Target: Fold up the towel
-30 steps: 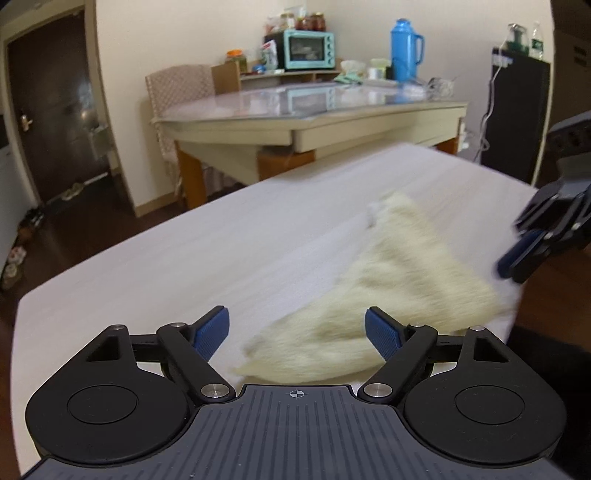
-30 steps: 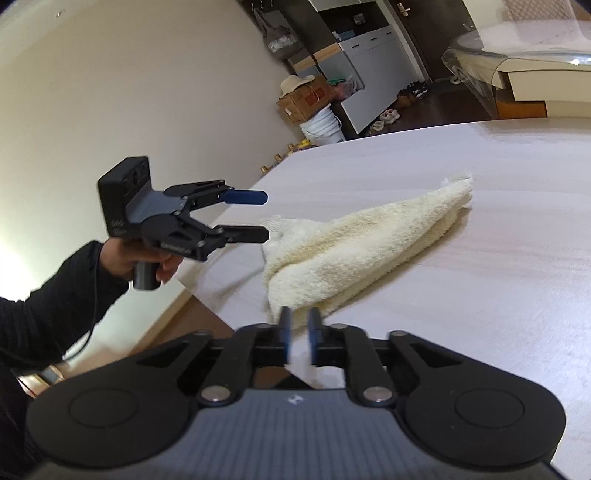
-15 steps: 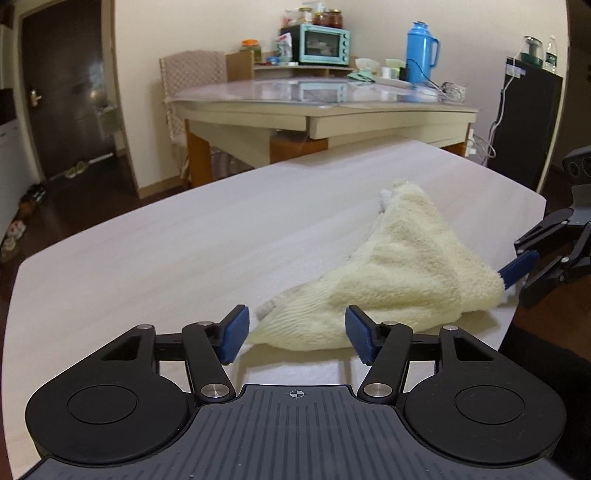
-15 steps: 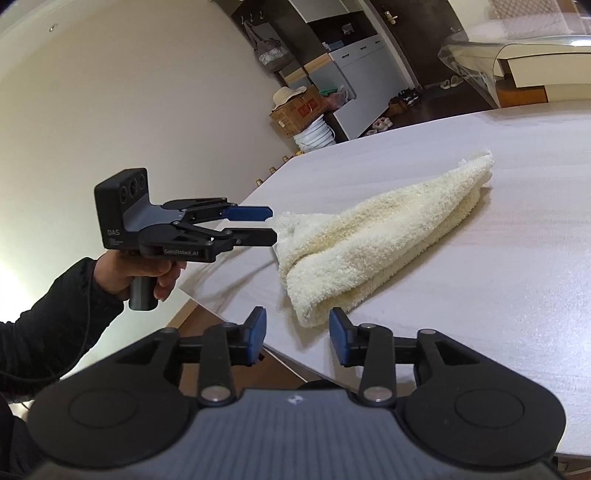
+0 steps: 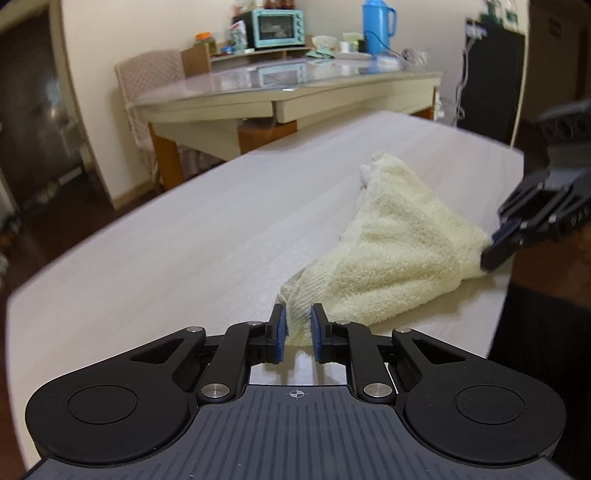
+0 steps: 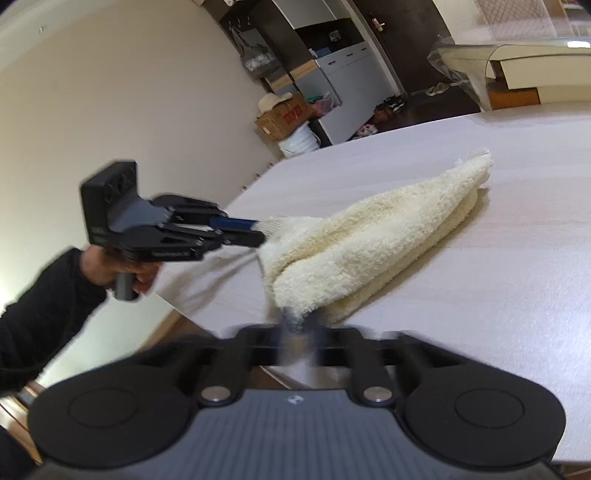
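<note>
Lying bunched on the pale wood-grain table (image 5: 155, 258), near its front edge, a cream towel (image 5: 399, 254) is seen, drawn into a rough triangle with its far tip pointing away across the table. The left hand-held gripper (image 5: 297, 330) is closing on the near left corner of the towel, and a ribbed hem is seen between its blue pads (image 5: 281, 328), which are already touching the cloth. The right hand-held gripper (image 6: 301, 325) is clamped on the opposite near corner; in the left wrist view its tips are seen pinching the towel at the table edge.

Around: a second table (image 5: 295, 96) with a glossy top is seen behind, carrying a teal toaster oven (image 5: 275, 27) and a blue thermos jug (image 5: 375, 24). A chair (image 5: 147, 81) draped with patterned cloth is set at its left end. A dark cabinet (image 5: 491, 77) is seen at the far right. In the right wrist view a cardboard box (image 6: 282, 114) over a white bucket (image 6: 299, 142) is seen by the wall, shoes near a door. Nothing is lying on the table between the grippers and the towel.

Hard to read: the right gripper's fingers are motion-blurred in its own view, so pad contact is not resolved there. The left hand (image 6: 122, 269) and black sleeve (image 6: 40, 314) are cut by the frame edge.
</note>
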Demonstrator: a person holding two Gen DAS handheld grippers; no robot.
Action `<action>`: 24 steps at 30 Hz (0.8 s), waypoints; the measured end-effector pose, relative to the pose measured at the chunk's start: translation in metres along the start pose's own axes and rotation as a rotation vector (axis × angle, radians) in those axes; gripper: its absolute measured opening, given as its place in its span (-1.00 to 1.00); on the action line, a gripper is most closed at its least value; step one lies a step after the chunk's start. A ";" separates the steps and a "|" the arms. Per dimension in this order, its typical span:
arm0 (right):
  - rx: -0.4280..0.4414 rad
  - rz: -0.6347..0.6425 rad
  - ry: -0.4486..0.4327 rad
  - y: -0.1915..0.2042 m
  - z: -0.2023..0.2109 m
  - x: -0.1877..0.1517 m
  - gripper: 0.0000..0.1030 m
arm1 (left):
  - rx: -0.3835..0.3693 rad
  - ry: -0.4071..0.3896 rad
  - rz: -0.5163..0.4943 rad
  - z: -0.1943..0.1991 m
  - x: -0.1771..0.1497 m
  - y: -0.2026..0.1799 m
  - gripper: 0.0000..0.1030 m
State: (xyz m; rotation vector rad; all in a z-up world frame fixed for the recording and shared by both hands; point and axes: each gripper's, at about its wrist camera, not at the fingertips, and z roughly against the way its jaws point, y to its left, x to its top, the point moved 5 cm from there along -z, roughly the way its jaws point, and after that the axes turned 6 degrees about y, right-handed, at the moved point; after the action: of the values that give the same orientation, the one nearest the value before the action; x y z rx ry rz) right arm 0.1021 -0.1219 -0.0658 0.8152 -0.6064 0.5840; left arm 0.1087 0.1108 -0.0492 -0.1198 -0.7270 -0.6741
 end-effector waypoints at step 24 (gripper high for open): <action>-0.029 0.015 -0.016 -0.010 0.048 -0.009 -0.44 | -0.007 -0.022 0.201 0.007 -0.002 0.040 0.18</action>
State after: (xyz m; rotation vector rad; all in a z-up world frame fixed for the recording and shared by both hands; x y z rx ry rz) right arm 0.0904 -0.1682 -0.0510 0.7899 -0.6349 0.5815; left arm 0.1279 0.1449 -0.0404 -0.2043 -0.7227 -0.4838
